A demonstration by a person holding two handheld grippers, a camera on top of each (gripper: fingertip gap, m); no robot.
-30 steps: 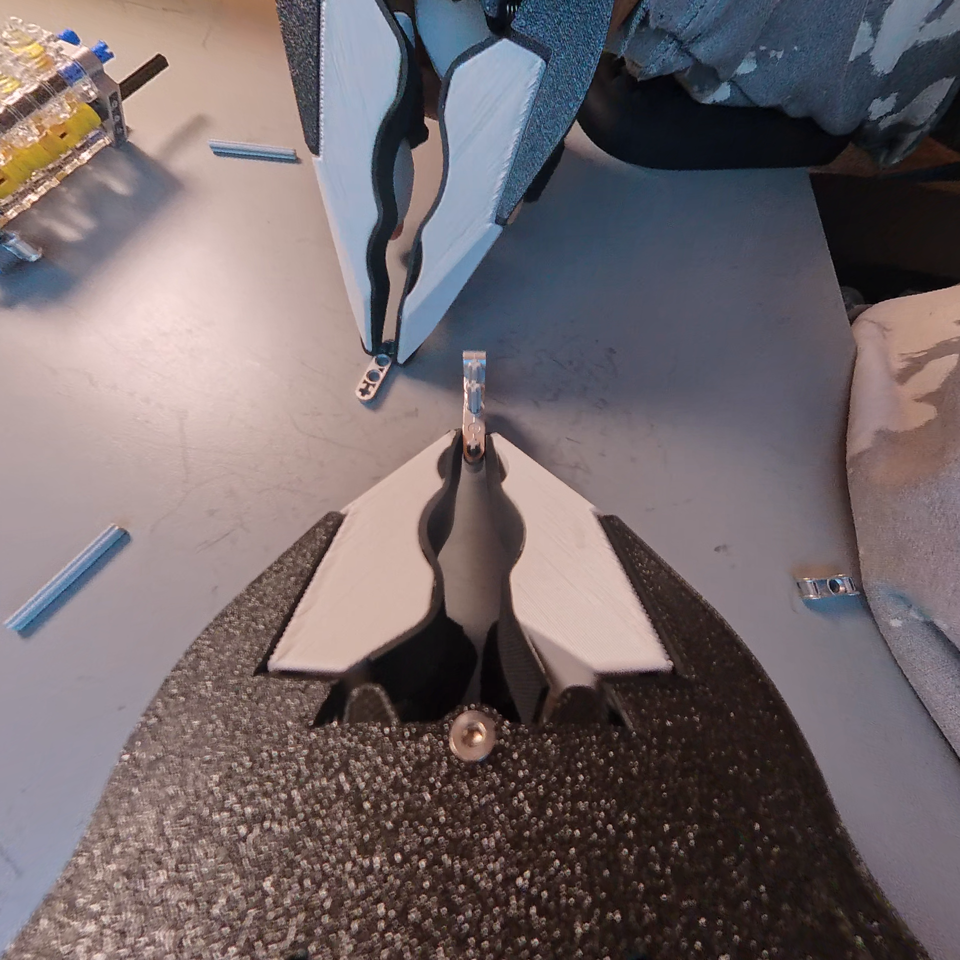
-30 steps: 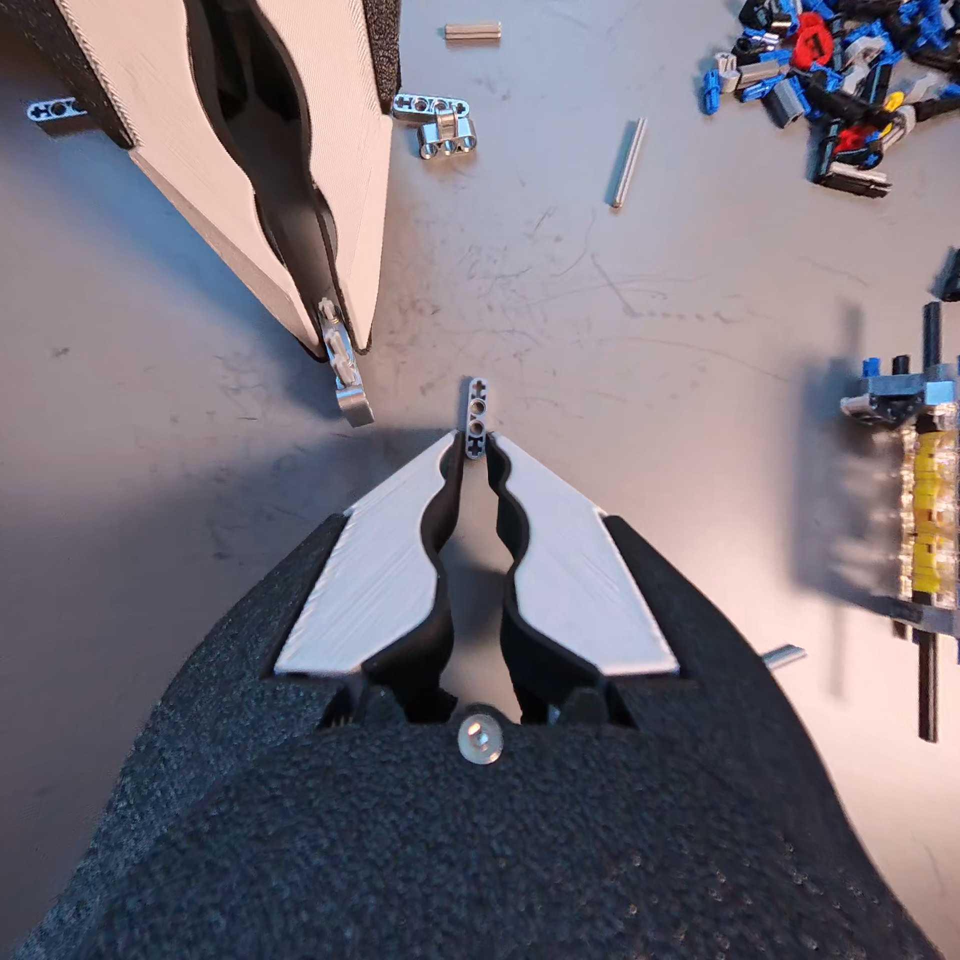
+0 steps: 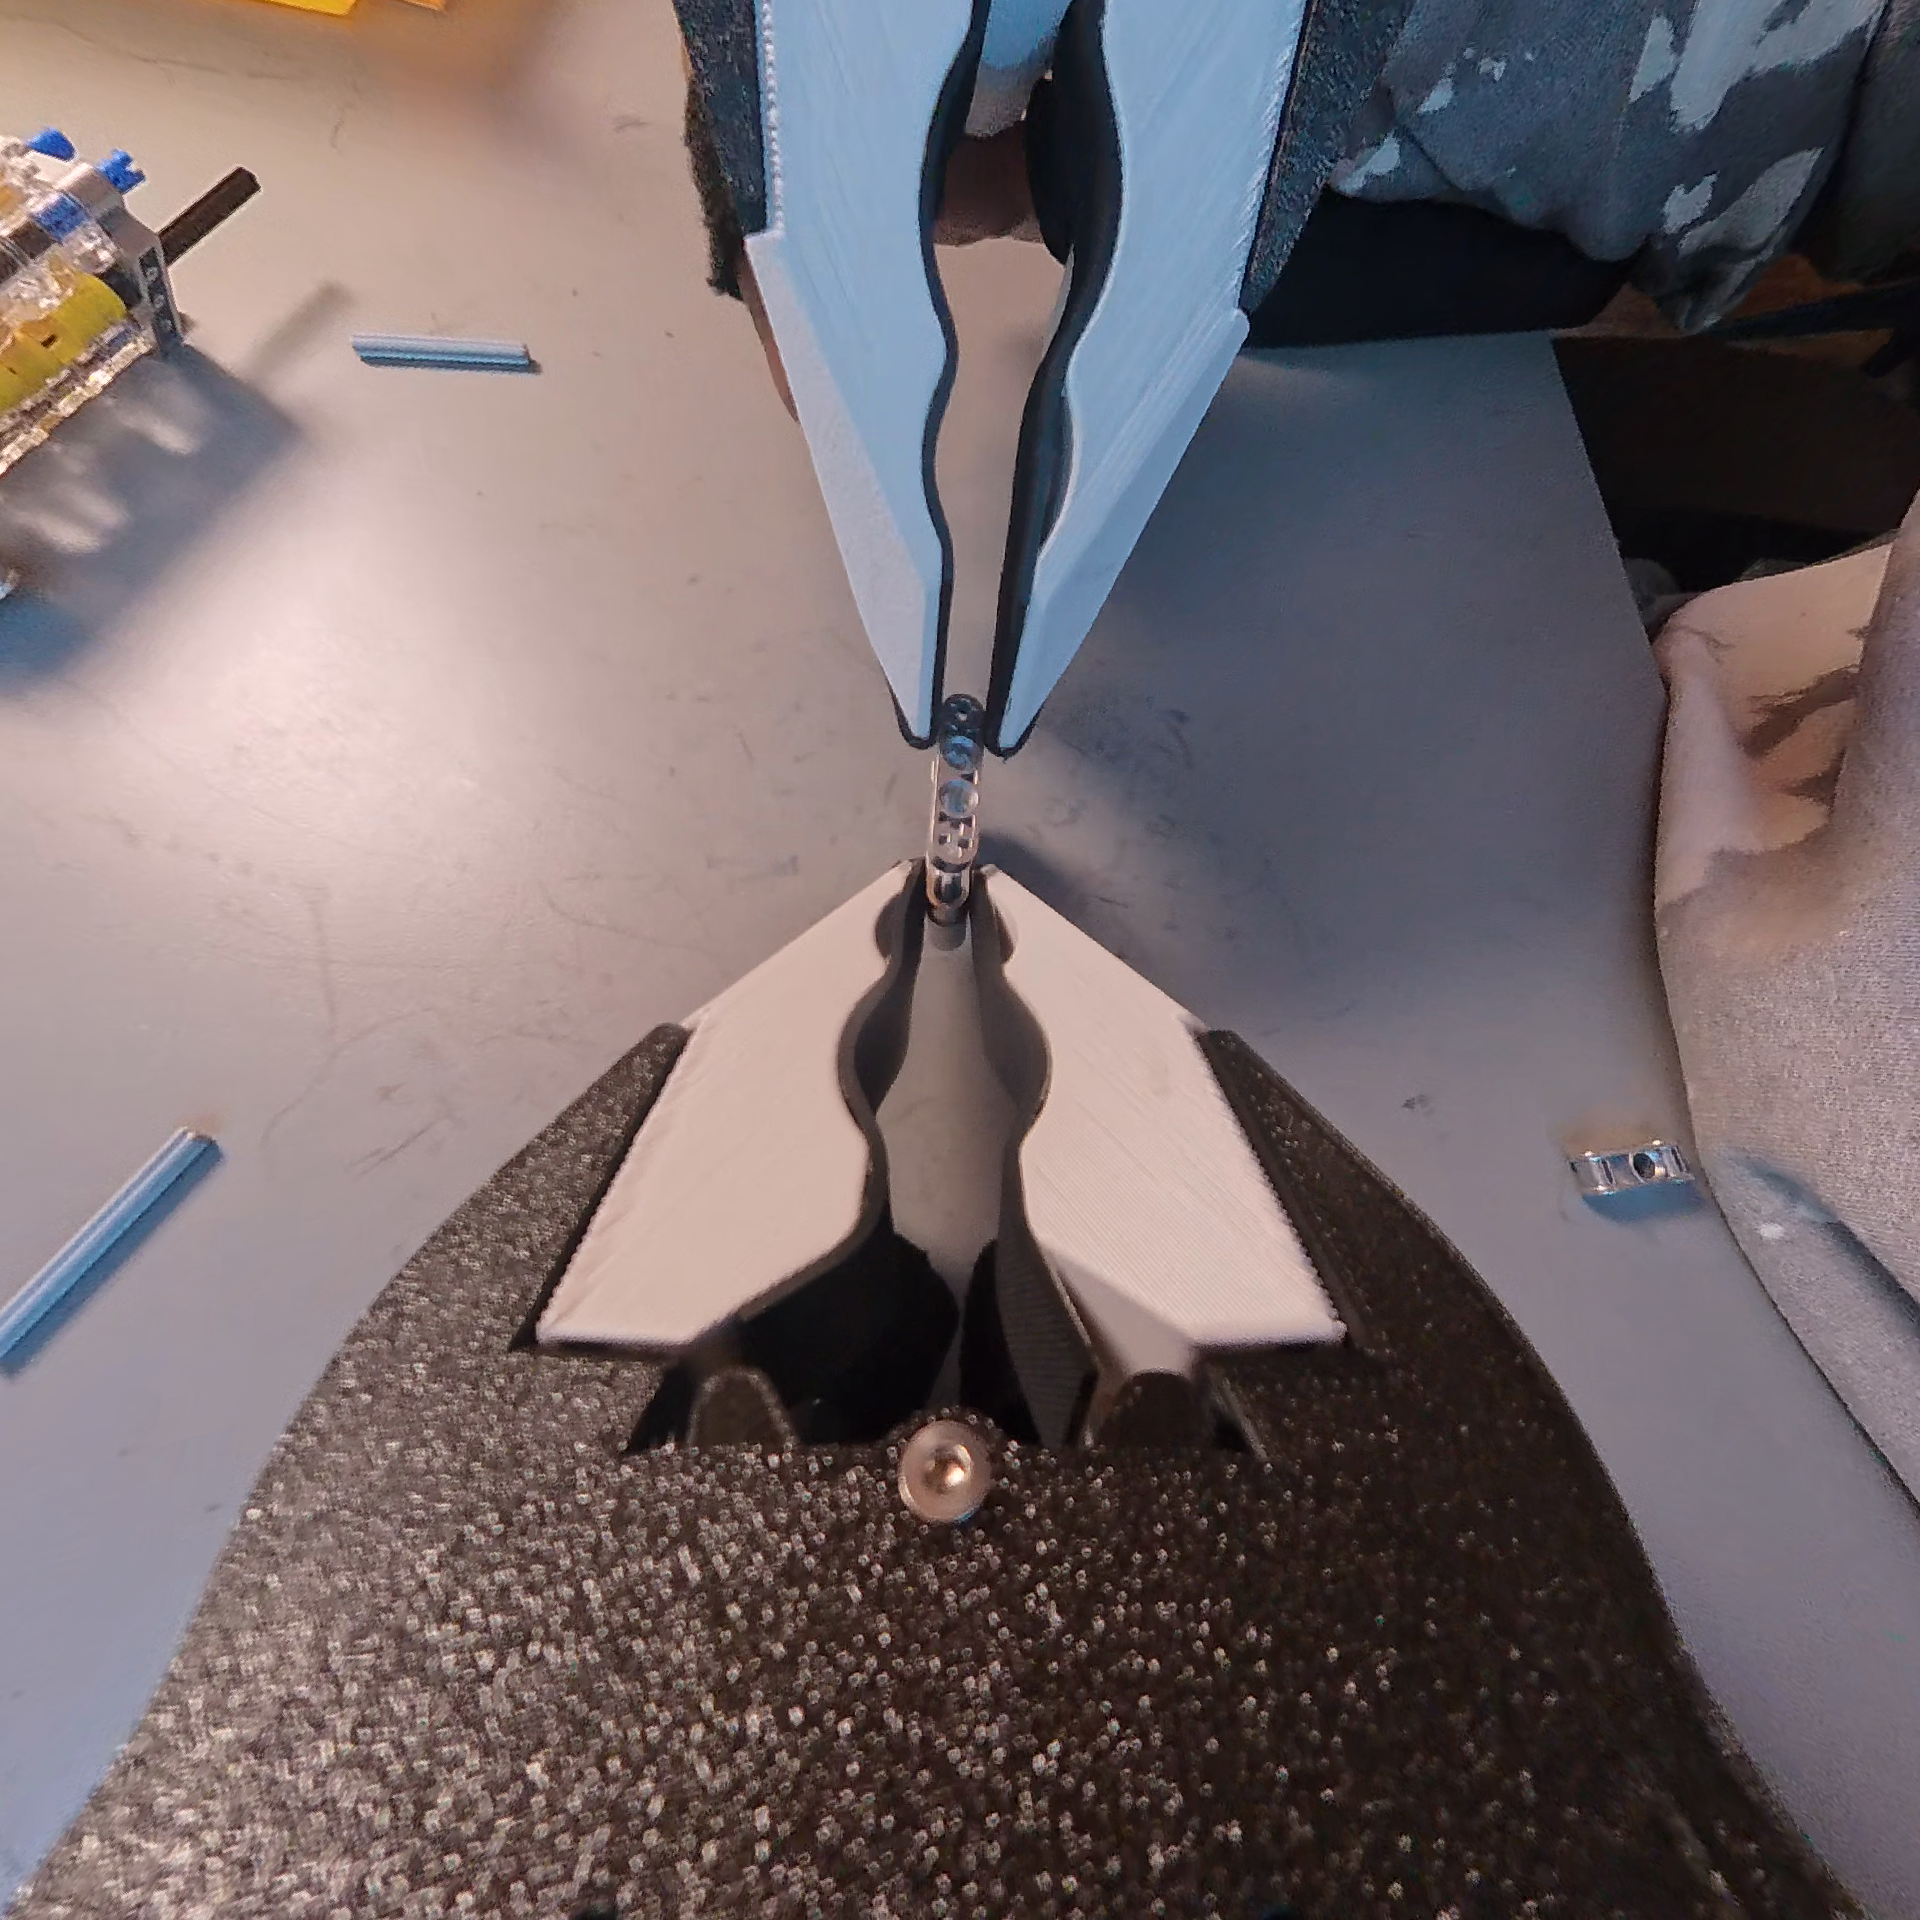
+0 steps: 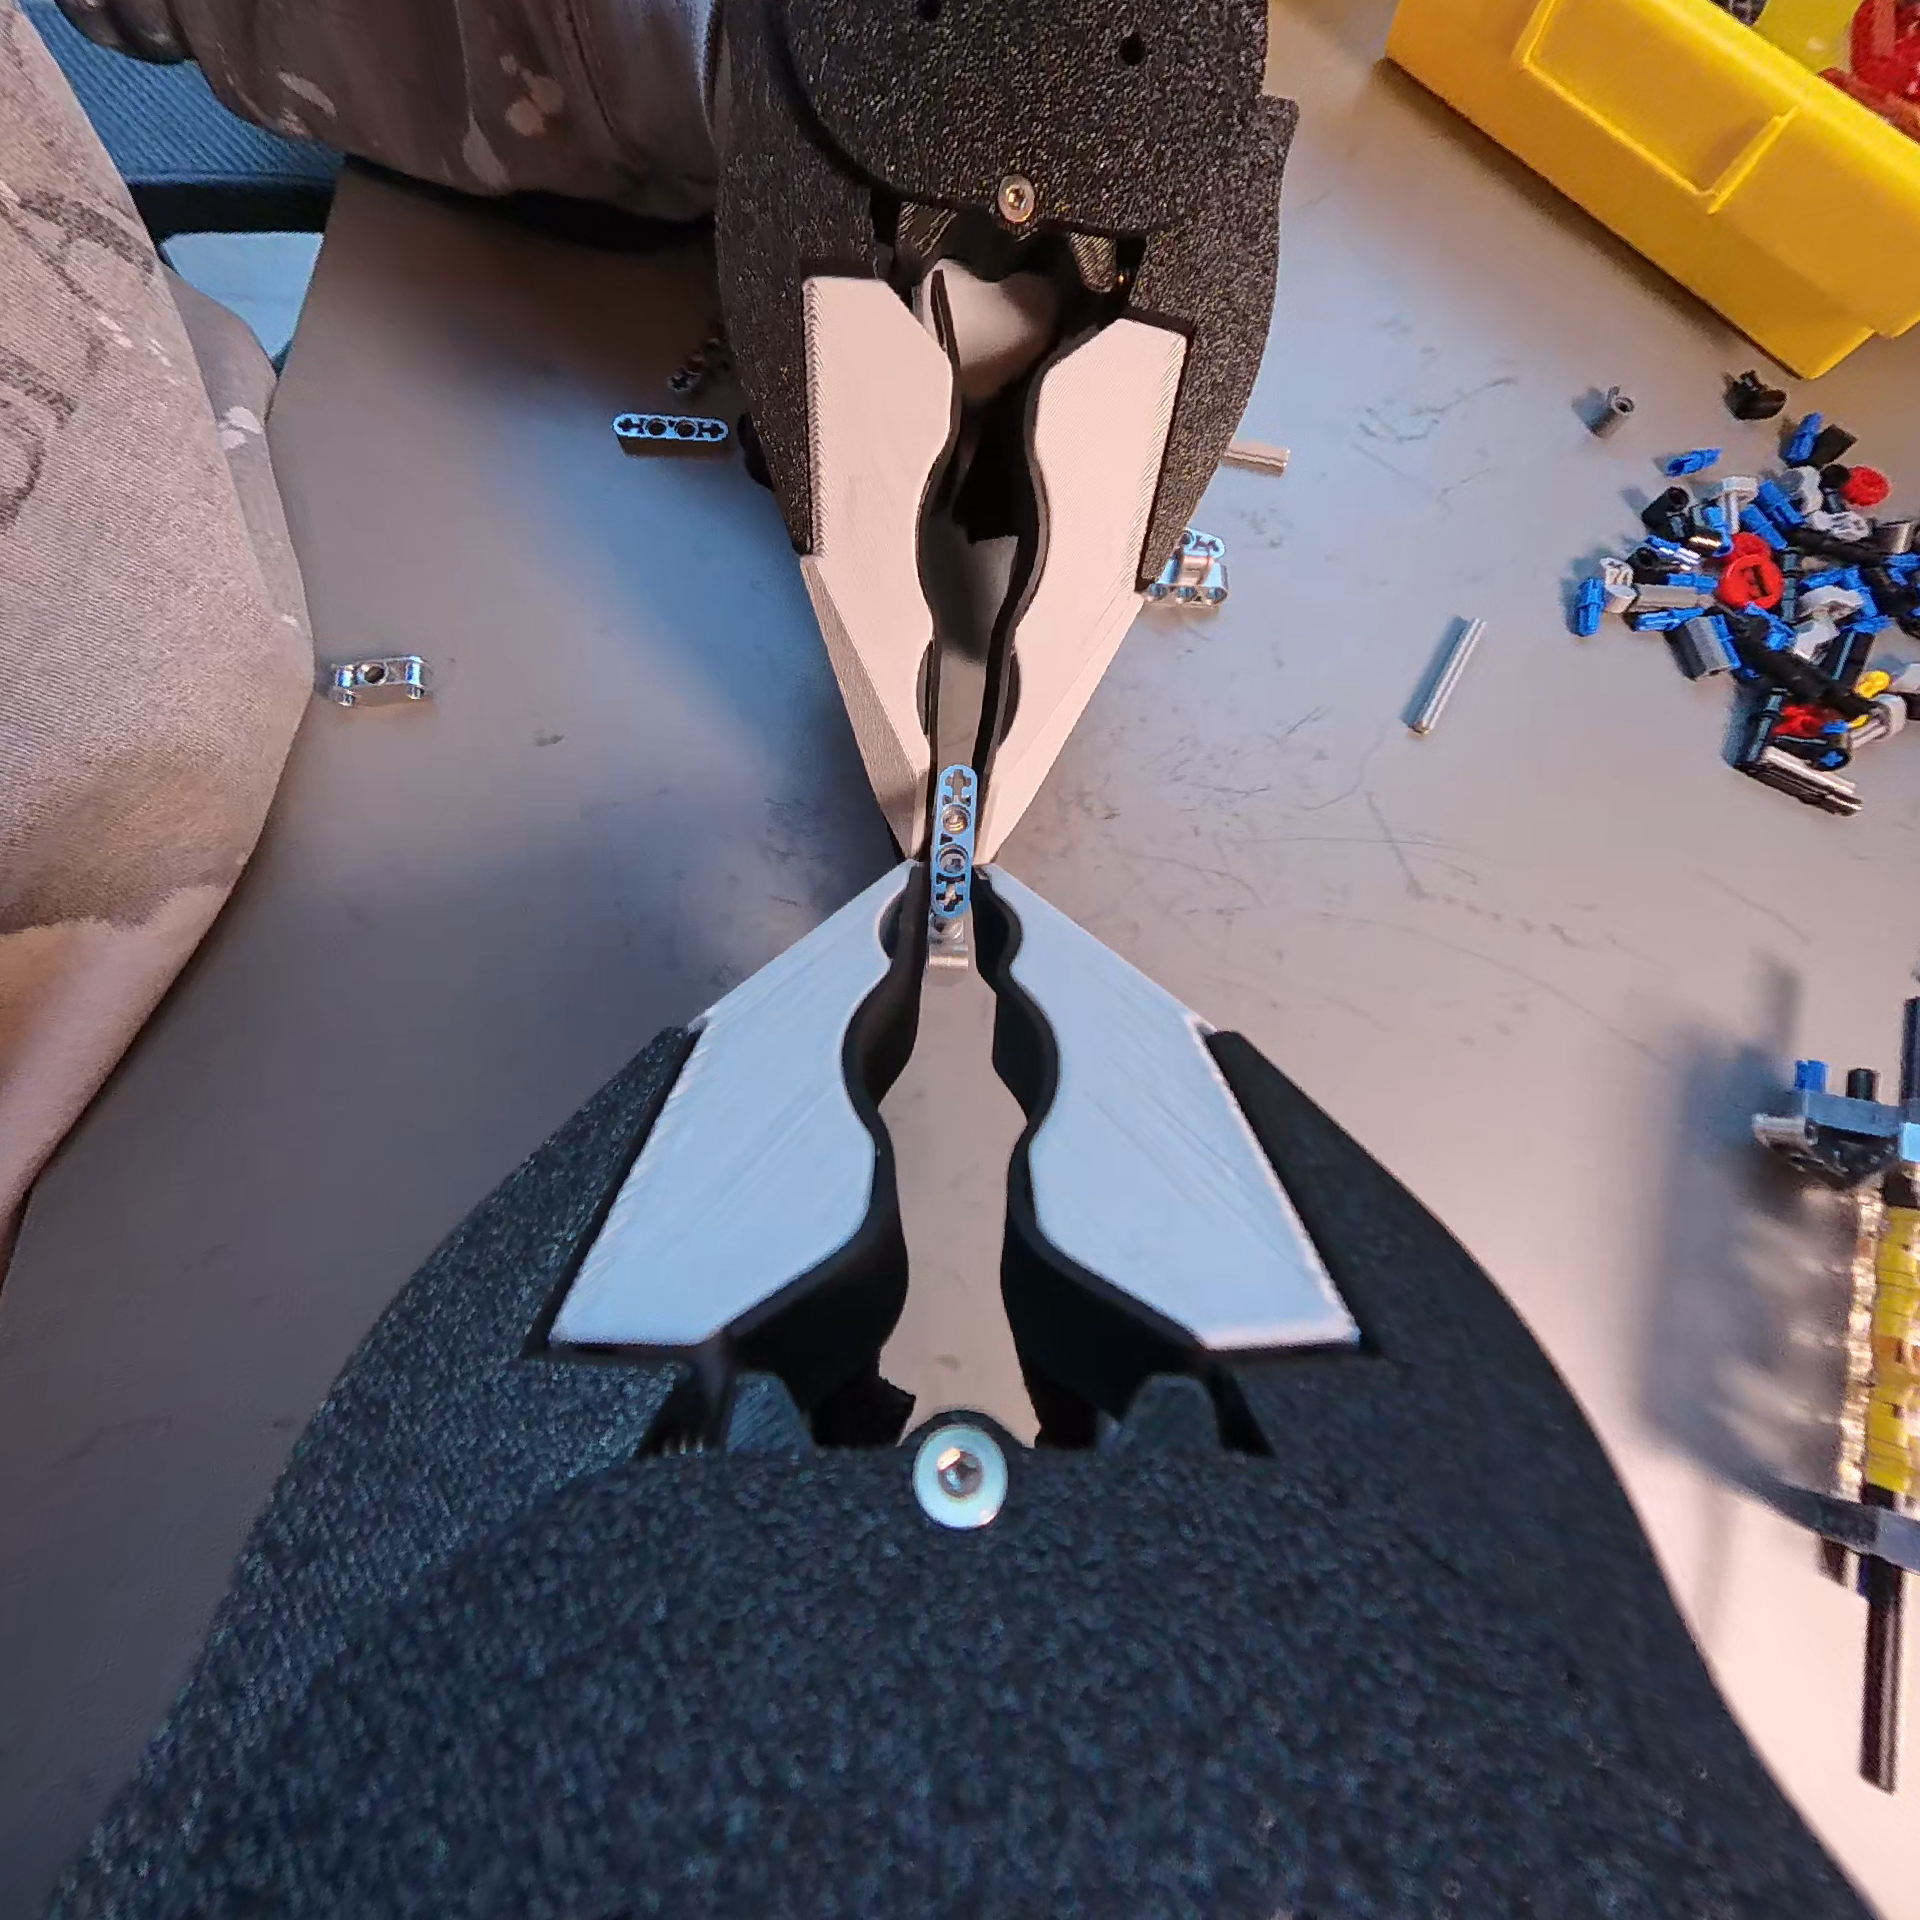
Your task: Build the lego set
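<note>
Grey table (image 3: 436,852), matte, scuffed and scratched, small dark specks. Warm light from above, soft shadows across table surface. Table edge visible at far right in left wrist view, dark gap beyond. Mottled grey-beige fabric (image 3: 1808,935) at that edge, draped and creased; same fabric (image 4: 114,540) at left in right wrist view. Yellow plastic bin (image 4: 1683,156) at top right corner of table. No walls, floor or windows visible.

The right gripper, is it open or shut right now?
Shut: the right gripper pinches a thin grey holed beam between its jaws, tip to tip with the left gripper.
</note>
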